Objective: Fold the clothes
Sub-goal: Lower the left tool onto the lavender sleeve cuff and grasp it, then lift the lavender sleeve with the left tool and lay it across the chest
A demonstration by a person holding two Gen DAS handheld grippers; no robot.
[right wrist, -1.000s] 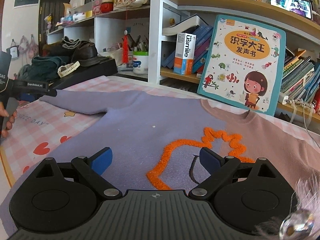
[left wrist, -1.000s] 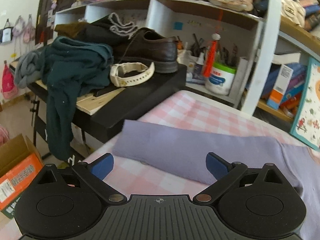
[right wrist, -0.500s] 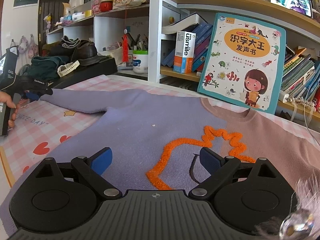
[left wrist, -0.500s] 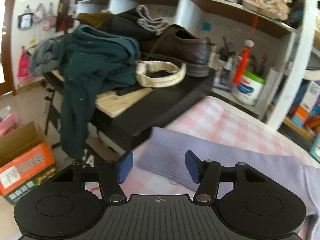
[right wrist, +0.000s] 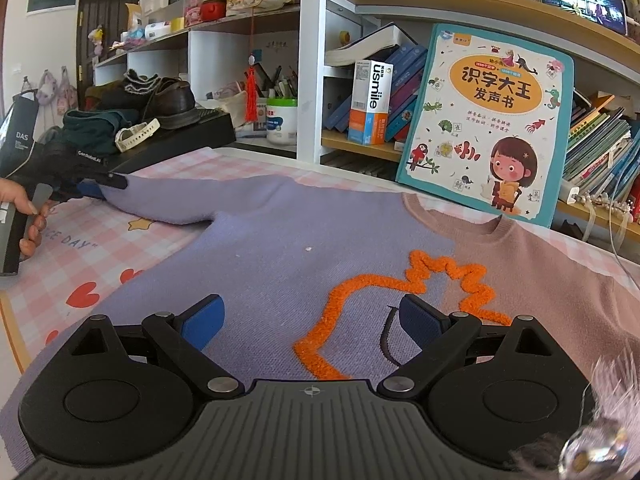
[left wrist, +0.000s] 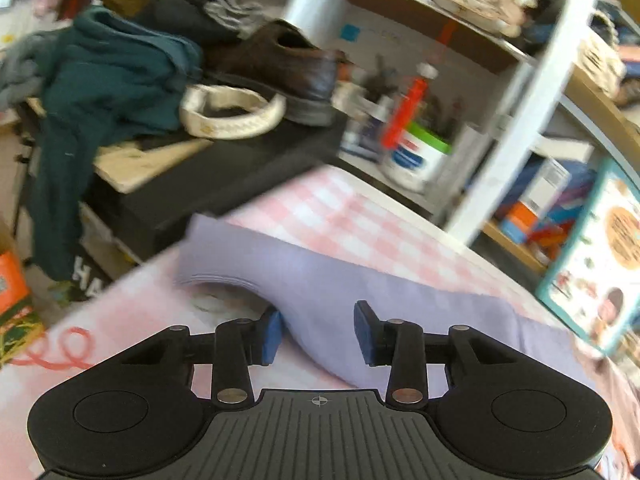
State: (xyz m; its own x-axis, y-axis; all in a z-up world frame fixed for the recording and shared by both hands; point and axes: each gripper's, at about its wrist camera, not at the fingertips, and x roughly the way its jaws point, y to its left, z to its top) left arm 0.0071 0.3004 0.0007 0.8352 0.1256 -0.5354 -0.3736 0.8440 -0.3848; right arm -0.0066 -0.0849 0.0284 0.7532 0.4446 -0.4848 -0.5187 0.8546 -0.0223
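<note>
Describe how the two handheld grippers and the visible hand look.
Both grippers, left and right, have matte black linkage arms with silver pivot screws, blue finger pads, round black discs and a ribbed grey base bearing a crosshair mark. The left one's body shows white lettering. The hand is bare.

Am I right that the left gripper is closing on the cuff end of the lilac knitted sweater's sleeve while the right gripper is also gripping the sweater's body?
Not quite: the right gripper is open, hovering above the lilac knitted sweater, as the right wrist view shows. The left gripper is indeed at the sleeve.
</note>
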